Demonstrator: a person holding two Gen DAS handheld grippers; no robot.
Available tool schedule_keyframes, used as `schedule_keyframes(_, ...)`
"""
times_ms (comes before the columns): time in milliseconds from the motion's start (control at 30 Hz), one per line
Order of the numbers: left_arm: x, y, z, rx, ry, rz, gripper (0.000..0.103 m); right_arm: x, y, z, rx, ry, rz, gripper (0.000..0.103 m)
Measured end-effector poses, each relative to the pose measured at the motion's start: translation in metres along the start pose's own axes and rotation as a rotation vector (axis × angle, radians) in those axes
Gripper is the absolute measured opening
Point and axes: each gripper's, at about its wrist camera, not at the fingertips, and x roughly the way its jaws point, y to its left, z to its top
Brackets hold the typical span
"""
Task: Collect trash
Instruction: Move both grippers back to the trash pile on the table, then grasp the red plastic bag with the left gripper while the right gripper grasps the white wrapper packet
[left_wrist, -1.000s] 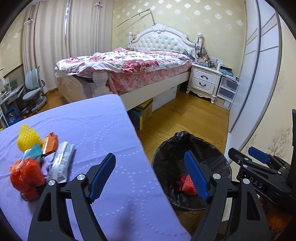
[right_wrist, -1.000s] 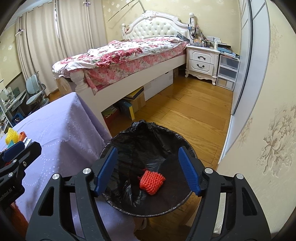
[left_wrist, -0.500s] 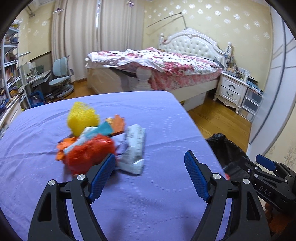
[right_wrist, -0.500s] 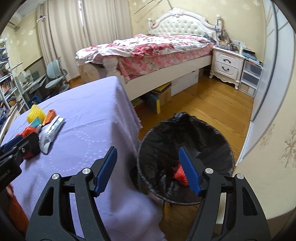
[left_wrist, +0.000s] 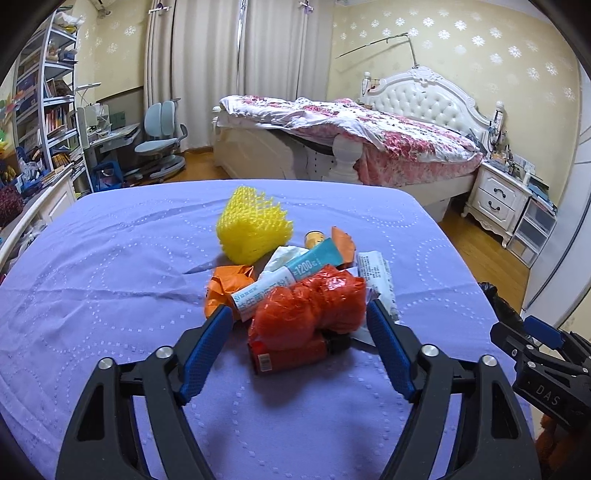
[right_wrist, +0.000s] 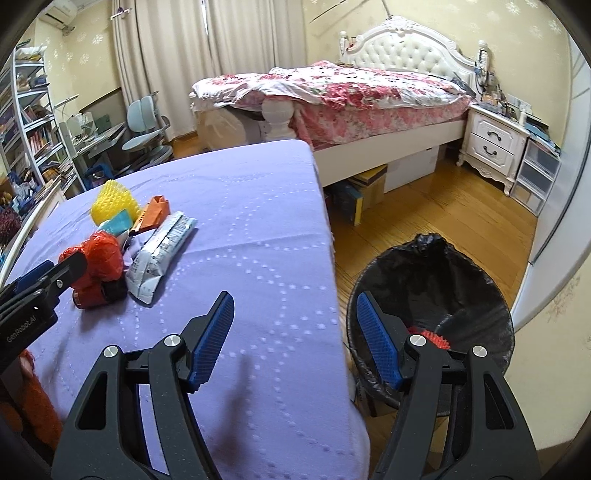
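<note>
The left claw (left_wrist: 299, 321) is closing around the red crumpled bag (left_wrist: 308, 310) on the worktop (left_wrist: 110, 258), pads not pressing yet; bag lying at twelve o'clock, long axis crosswise; the right claw (right_wrist: 295, 332) is hanging open, empty, farther away.

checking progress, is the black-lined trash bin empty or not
Not empty: a red foam net lies at the bottom of the black-lined trash bin.

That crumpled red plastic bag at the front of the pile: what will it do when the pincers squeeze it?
The red plastic bag looks thin and crinkled, so it will probably crush and feel light. Its glossy film may slip between the left gripper's closing jaws, which straddle it. It lies against other wrappers, so neighbours may shift.
</note>
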Motion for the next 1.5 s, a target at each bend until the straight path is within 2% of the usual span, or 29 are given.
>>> schedule_keyframes(67,0.003,0.001,0.0,0.003,0.011,-0.001,0.056,0.002,0.006,0.002,-0.01,0.002,0.007,0.068)
schedule_keyframes(233,0.007,0.005,-0.004,0.019,0.03,-0.03,0.032,0.005,0.017,0.002,-0.025,0.013,0.018,0.068)
schedule_keyframes(533,-0.012,0.013,-0.008,0.014,-0.004,-0.073,0.03,0.008,0.032,0.001,-0.048,0.025,0.023,0.068)
schedule_keyframes(700,-0.03,0.022,-0.01,0.002,-0.039,-0.068,0.03,0.009,0.043,0.0,-0.066,0.029,0.034,0.068)
schedule_keyframes(1133,-0.036,0.069,-0.017,-0.079,-0.048,0.034,0.03,0.01,0.082,-0.006,-0.148,0.042,0.077,0.068)
schedule_keyframes(1500,-0.03,0.105,-0.028,-0.146,-0.02,0.104,0.03,0.022,0.099,0.007,-0.137,0.042,0.09,0.068)
